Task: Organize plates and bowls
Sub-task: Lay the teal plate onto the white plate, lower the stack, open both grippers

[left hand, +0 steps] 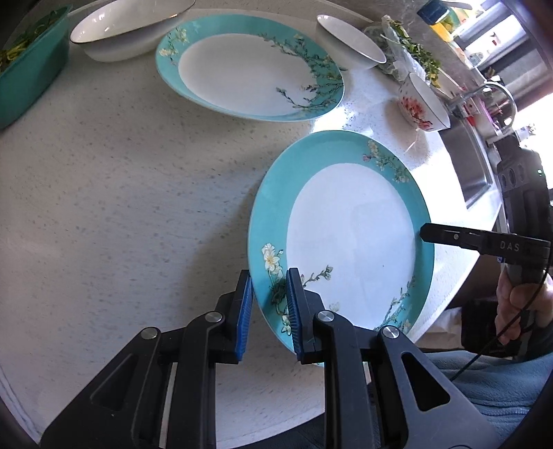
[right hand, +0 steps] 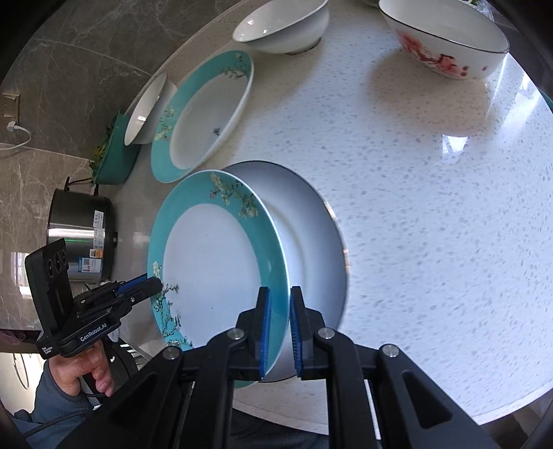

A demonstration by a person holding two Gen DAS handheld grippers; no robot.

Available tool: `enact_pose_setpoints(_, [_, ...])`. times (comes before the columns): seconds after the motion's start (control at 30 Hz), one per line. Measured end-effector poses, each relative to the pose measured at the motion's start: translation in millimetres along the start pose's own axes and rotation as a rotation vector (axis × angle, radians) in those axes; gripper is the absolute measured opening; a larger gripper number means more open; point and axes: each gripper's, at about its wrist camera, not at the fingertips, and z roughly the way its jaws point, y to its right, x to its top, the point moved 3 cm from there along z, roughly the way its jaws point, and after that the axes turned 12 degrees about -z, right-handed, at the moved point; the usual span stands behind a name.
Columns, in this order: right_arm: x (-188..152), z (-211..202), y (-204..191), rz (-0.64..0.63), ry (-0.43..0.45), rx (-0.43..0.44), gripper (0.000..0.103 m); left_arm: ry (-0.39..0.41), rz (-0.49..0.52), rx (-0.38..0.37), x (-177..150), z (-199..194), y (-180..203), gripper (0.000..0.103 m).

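A plate (left hand: 349,235) with a turquoise rim, painted blossoms and a white centre hangs tilted above the pale speckled table (left hand: 131,193). My left gripper (left hand: 269,280) is shut on its near rim, blue pads on both faces. My right gripper (left hand: 427,235) pinches the opposite rim. In the right wrist view the plate (right hand: 214,262) shows its top face and white underside, with my right gripper (right hand: 280,292) shut on the edge and my left gripper (right hand: 155,285) at the far rim. A matching plate (left hand: 249,69) (right hand: 204,114) lies on the table farther back.
Around the resting plate stand a wide white bowl (left hand: 128,27), a smaller white bowl (left hand: 349,38) and a bowl with red flowers (left hand: 421,103) (right hand: 449,45). A green tub of greens (left hand: 27,65) sits left. A sink (left hand: 473,165) lies right; a steel pot (right hand: 83,235) stands beyond.
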Motion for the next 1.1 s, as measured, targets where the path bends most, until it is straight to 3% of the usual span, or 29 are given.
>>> enact_pose_setpoints(0.43, [2.9, 2.5, 18.1, -0.065, -0.015, -0.007, 0.013, 0.027, -0.026, 0.042, 8.8, 18.9, 15.6, 0.018])
enact_pose_setpoints(0.6, [1.7, 2.4, 6.5, -0.152, -0.023, -0.082, 0.015, 0.047, -0.004, 0.097, 6.0, 19.3, 24.1, 0.022])
enact_pose_setpoints(0.77, [0.2, 5.7, -14.7, -0.304, -0.037, -0.231, 0.021, 0.065, 0.025, 0.138, 4.3, 22.7, 35.3, 0.037])
enact_pose_setpoints(0.9, [-2.5, 10.3, -24.9, -0.418, -0.057, -0.327, 0.019, 0.088, 0.047, 0.179, 1.9, 28.0, 44.4, 0.053])
enact_pose_setpoints(1.0, [-3.0, 12.7, -30.3, -0.489, -0.070, -0.380, 0.018, 0.098, 0.050, 0.202, 0.6, 32.7, 47.7, 0.058])
enact_pose_setpoints(1.1, [-2.0, 12.8, -29.8, -0.502, -0.074, -0.380, 0.018, 0.102, 0.052, 0.213, -0.6, 35.9, 51.7, 0.064])
